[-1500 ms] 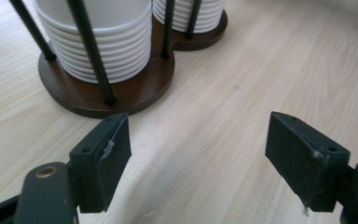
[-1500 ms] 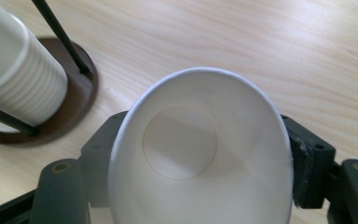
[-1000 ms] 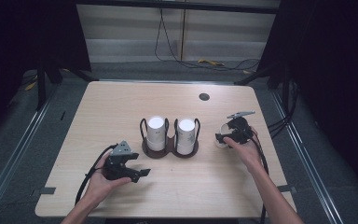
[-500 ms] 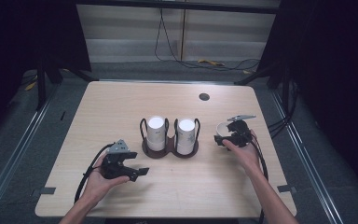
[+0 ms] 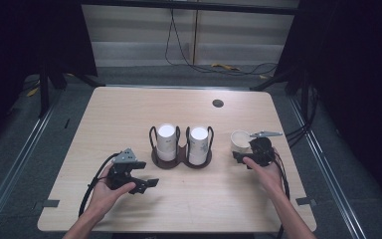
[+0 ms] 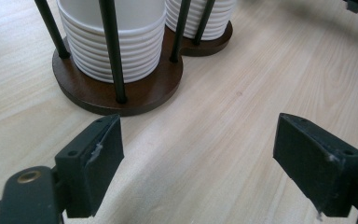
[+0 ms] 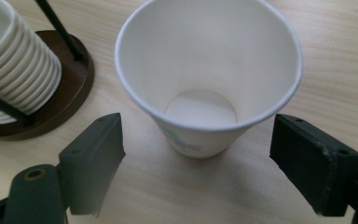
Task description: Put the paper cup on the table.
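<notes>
A brown two-post holder [image 5: 180, 158] at the table's middle carries two stacks of white paper cups [image 5: 166, 142], also close ahead in the left gripper view [image 6: 121, 32]. One white paper cup [image 5: 238, 140] stands upright to the holder's right. My right gripper [image 5: 242, 150] is open just behind this cup [image 7: 205, 70]; its jaws have just been opening and its pads [image 7: 307, 158] flank the cup's base without touching. My left gripper [image 5: 148, 183] rests near the front left, open, its jaws just opened wider, with bare wood between them [image 6: 198, 154].
A dark round grommet [image 5: 218, 103] sits in the table [image 5: 129, 109] near its back edge. Cables trail from both grippers over the near edge. Bare wood lies left of and behind the holder.
My right gripper has drawn back a little from the single cup, its jaws wider, and the cup stands free. The left hand has stayed put.
</notes>
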Available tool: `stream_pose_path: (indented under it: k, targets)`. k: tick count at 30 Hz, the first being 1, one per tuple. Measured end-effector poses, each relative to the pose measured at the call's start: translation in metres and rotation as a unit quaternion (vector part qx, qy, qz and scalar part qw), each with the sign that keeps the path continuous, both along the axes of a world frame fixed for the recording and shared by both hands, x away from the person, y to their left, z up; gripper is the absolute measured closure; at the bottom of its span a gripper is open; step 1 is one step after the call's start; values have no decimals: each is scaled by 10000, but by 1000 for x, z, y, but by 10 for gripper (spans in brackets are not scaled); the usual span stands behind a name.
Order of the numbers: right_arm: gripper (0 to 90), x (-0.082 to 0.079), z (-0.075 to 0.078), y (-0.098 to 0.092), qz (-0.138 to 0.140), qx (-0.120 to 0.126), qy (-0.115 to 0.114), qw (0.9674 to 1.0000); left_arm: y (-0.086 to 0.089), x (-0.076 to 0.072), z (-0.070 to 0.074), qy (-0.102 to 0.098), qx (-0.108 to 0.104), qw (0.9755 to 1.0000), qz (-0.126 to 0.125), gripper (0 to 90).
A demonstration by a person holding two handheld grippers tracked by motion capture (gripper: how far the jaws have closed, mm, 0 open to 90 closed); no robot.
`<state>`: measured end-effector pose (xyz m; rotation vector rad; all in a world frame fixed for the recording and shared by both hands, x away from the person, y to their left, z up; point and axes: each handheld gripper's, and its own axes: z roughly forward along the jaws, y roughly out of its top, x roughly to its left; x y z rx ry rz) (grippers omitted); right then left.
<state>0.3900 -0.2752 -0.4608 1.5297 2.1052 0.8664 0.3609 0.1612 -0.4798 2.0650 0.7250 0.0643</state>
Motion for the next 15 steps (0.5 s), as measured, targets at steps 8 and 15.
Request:
stream_pose_path:
  k: [8, 15]
  targets:
    - [176, -27, 1, -4, 3, 115, -235, 9997, 2, -1, 0, -67, 26, 10000, 39, 160]
    - [202, -59, 9, 0, 13, 404, -533, 9978, -2, -5, 1, -25, -17, 10000, -32, 160]
